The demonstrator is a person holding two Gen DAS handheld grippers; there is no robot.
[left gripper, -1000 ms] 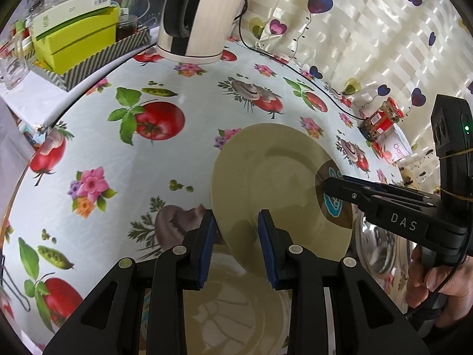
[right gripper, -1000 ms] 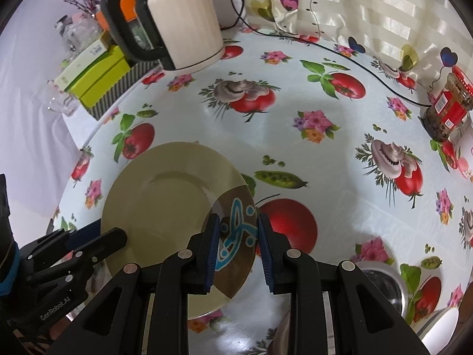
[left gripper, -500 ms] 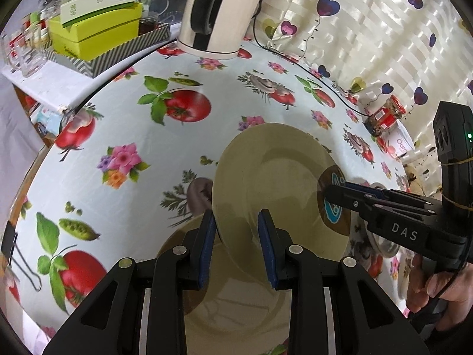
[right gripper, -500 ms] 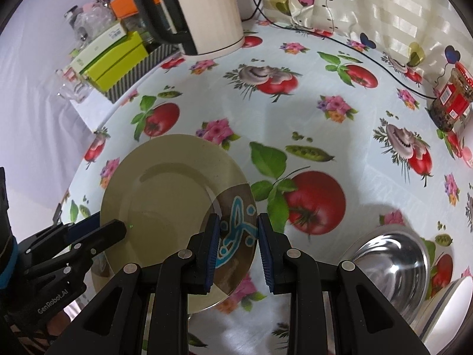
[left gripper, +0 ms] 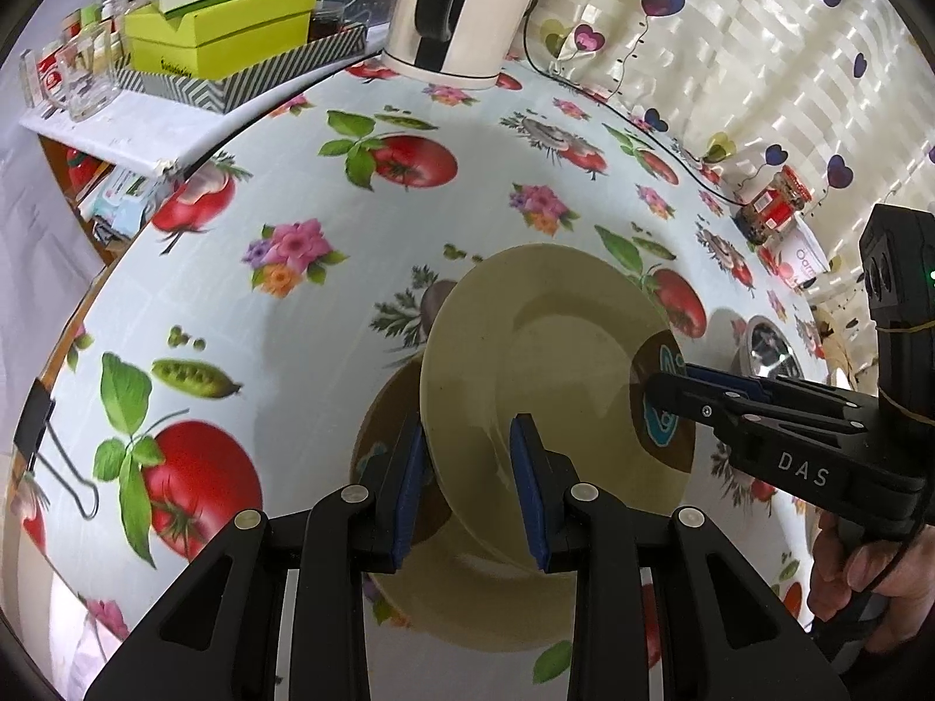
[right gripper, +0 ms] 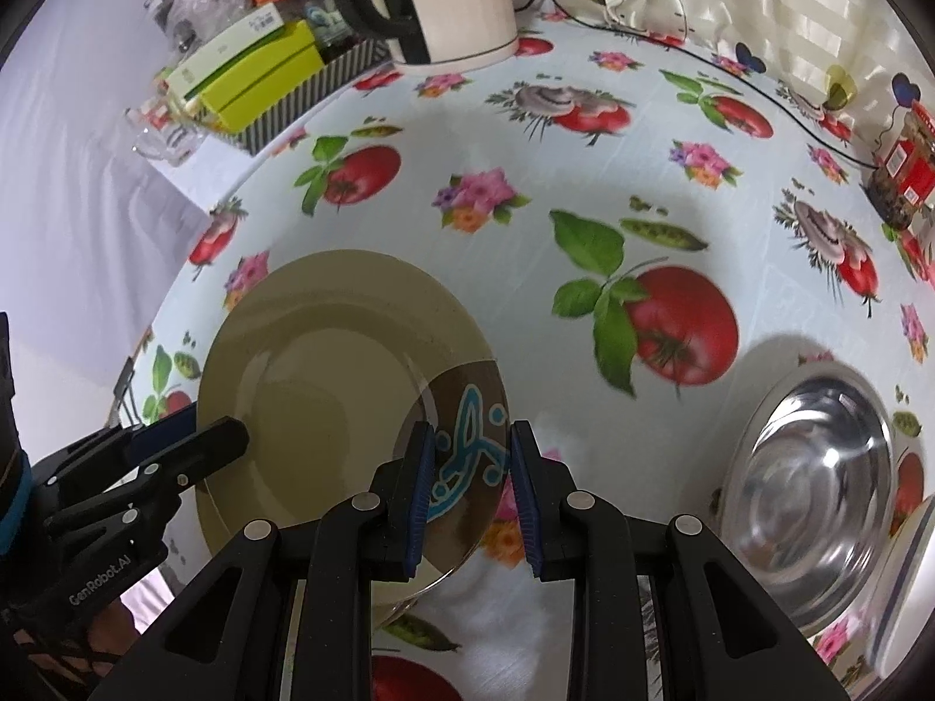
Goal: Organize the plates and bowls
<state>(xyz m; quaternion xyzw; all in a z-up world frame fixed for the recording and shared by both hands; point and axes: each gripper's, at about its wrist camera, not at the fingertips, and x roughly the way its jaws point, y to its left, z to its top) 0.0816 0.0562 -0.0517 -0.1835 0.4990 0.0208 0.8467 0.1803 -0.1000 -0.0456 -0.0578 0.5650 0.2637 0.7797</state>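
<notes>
Both wrist fisheyes look steeply down, close over the table (left gripper: 304,304); each frames the same plate (left gripper: 561,362) (right gripper: 327,385) and the opposite gripper at frame edge.

Right gripper (left gripper: 689,385) body marked "DAS"; left gripper (right gripper: 228,438) body marked "GenRobot.AI"; other labels illegible
</notes>
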